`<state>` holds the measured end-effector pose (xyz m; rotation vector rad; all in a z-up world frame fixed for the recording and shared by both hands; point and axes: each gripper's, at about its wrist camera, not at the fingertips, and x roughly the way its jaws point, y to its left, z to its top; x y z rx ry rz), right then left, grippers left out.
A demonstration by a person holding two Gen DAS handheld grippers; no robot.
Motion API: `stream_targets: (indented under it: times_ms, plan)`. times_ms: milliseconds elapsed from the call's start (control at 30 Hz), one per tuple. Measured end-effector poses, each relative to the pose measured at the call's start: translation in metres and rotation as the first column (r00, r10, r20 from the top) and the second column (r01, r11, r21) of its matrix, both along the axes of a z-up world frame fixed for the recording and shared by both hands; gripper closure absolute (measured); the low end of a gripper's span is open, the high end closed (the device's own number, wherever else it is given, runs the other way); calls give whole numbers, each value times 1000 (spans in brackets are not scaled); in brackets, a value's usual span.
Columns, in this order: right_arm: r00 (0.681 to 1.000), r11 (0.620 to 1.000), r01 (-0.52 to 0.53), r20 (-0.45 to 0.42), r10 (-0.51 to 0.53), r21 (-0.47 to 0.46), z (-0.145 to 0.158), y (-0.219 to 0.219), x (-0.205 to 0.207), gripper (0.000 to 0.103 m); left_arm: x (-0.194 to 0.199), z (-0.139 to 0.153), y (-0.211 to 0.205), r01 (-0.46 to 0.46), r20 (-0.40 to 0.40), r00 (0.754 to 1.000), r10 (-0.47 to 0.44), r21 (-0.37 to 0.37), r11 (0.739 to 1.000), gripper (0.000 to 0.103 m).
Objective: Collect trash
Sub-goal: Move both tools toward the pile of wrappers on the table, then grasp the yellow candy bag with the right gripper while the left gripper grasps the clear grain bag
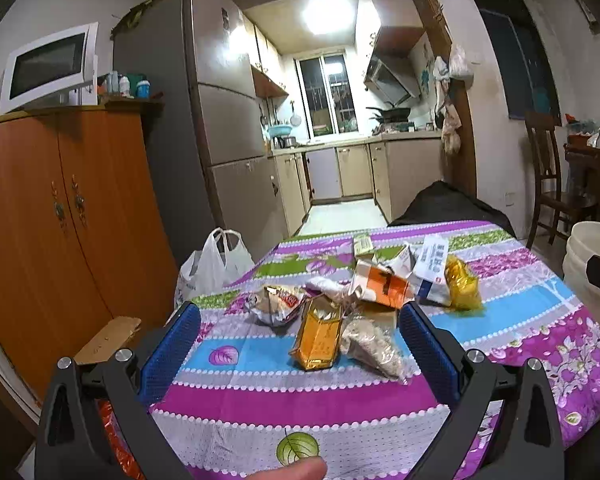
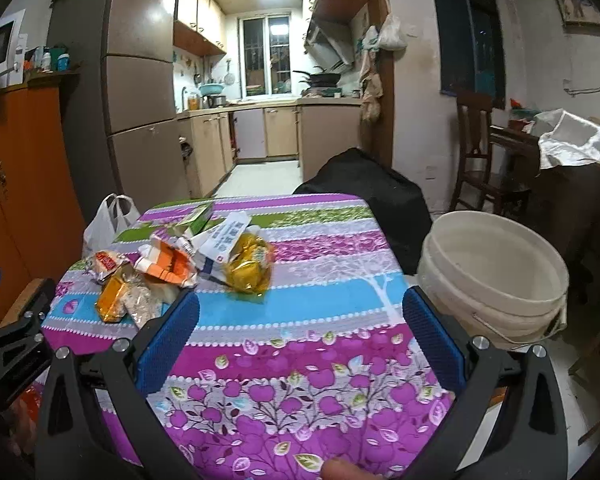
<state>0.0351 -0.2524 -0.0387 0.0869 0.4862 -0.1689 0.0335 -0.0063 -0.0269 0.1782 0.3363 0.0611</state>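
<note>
A heap of trash lies on the colourful tablecloth (image 1: pixel 284 396): an orange wrapper (image 1: pixel 318 338), a clear crumpled bag (image 1: pixel 370 344), an orange-and-white carton (image 1: pixel 384 286), a white packet (image 1: pixel 434 268), a yellow wrapper (image 1: pixel 462 284) and a red-printed wrapper (image 1: pixel 278 302). My left gripper (image 1: pixel 300 344) is open, its blue pads either side of the orange wrapper, just short of it. My right gripper (image 2: pixel 300 332) is open and empty above the table (image 2: pixel 300 356), right of the heap; the yellow wrapper (image 2: pixel 249 266) lies ahead. A white bucket (image 2: pixel 496 276) stands off the table's right edge.
A white plastic bag (image 1: pixel 214 262) hangs left of the table. An orange wooden cabinet (image 1: pixel 60 216) stands left, a fridge (image 1: pixel 220 120) behind it. A black bag (image 2: pixel 364 192) sits beyond the table's far edge. A wooden chair (image 2: pixel 476 152) stands at the right wall.
</note>
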Motion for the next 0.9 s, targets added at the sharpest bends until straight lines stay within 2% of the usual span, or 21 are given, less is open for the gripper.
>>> stream_targets:
  times_ms: [167,500,567,700,800,900]
  plan:
    - [996,997,-77,-39,78,27,-7,8,12,5,15,-16,24,13,-82,996,-17,-51,999,4]
    - [963,969,-232,-120,241,87,-29,31,40,5,43,-42,79,-129,-194,975,107,-104,986,4]
    - [957,967,-247,-139,254,69,-34,38,45,9,48,-46,86,-138,-216,970,113,-105,985,4]
    - [940,958,-279,-183,287,70,-48,46,58,27,60,-56,95,-135,-254,962,98,-132,982,5]
    - [938,957,-281,-192,290,72,-52,44,72,38,70,-65,99,-125,-289,954,77,-151,981,15]
    - [943,964,-249,-203,262,88,-52,31,99,44,78,-71,100,-107,-288,956,56,-164,981,16]
